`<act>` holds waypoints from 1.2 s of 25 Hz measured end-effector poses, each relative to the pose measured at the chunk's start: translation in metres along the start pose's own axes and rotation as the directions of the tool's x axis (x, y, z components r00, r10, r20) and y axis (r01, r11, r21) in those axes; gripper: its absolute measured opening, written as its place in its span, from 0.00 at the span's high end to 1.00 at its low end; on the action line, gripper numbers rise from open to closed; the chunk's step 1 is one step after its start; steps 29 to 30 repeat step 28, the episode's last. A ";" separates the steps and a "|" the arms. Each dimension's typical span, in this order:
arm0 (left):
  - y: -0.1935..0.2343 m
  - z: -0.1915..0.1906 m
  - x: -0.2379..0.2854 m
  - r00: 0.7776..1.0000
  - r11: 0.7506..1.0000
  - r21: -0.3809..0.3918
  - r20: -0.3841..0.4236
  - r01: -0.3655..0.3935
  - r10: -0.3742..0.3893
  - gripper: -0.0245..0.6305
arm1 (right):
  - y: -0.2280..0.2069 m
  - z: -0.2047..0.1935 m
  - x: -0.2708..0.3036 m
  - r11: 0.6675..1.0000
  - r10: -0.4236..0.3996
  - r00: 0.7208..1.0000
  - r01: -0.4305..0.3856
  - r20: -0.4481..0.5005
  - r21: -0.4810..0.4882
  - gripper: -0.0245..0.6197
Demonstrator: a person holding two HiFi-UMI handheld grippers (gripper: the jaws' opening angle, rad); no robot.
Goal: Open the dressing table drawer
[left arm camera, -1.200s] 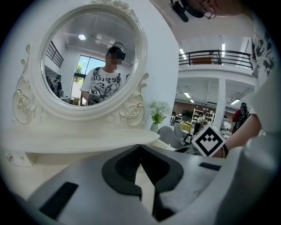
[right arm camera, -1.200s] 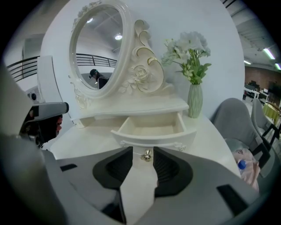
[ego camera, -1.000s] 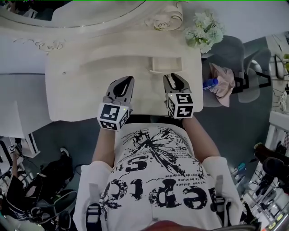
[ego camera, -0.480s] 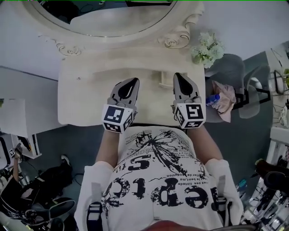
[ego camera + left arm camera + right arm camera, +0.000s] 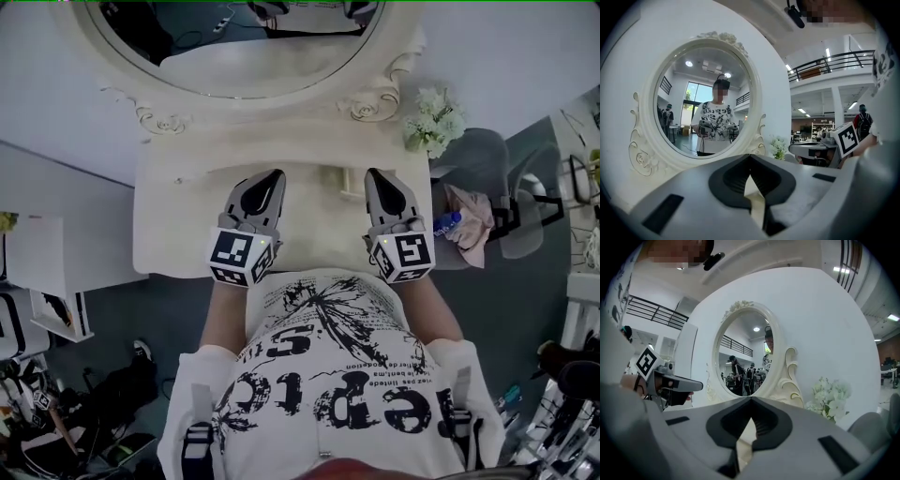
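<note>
Both of your grippers are shut and empty. The left gripper has its tips together in its own view, with only a sliver of cream table showing behind them. The right gripper reads the same, tips meeting on nothing. They are side by side over the near half of the table, well apart from each other. Both point almost level toward the far edge, where the oval mirror stands.

What I take for the drawer is the small rectangular box standing out from the raised ledge at the foot of the mirror. It sits right of the table's middle. I cannot make out a knob or handle on it, and no other drawer front shows from above. If there is one under the near edge, your arms and body hide it.

The box lies ahead of the grippers, between their two lines but much closer to the right one. It is just beside that gripper's tip, on its inner side, while the left gripper is well apart from it. Its long side runs across, parallel to the near edge, so by my reading it would slide out toward you.

The right hand looks the natural choice. That gripper would have to open before it can take hold, and it points past the box rather than at it. The flowers at the far right corner are out of the way.
</note>
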State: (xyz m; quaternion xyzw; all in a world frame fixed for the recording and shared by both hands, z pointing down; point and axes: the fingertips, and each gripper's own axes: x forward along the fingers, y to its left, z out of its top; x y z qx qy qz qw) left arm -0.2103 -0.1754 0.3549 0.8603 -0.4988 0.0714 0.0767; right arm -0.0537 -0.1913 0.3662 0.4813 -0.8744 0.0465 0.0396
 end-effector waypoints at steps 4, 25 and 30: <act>0.009 0.007 -0.002 1.000 1.000 0.008 0.013 -0.019 0.019 0.93 | 0.002 -0.003 0.003 1.000 0.005 1.000 -0.005 -0.006 0.014 0.94; 0.006 -0.003 -0.008 0.999 0.999 0.022 -0.017 -0.027 0.027 0.93 | 0.015 -0.007 -0.003 0.997 0.075 0.997 -0.075 -0.021 0.021 0.94; 0.006 -0.002 -0.008 1.000 0.999 0.027 -0.013 -0.028 0.028 0.93 | 0.018 -0.008 -0.001 0.995 0.098 0.995 -0.098 -0.029 0.017 0.94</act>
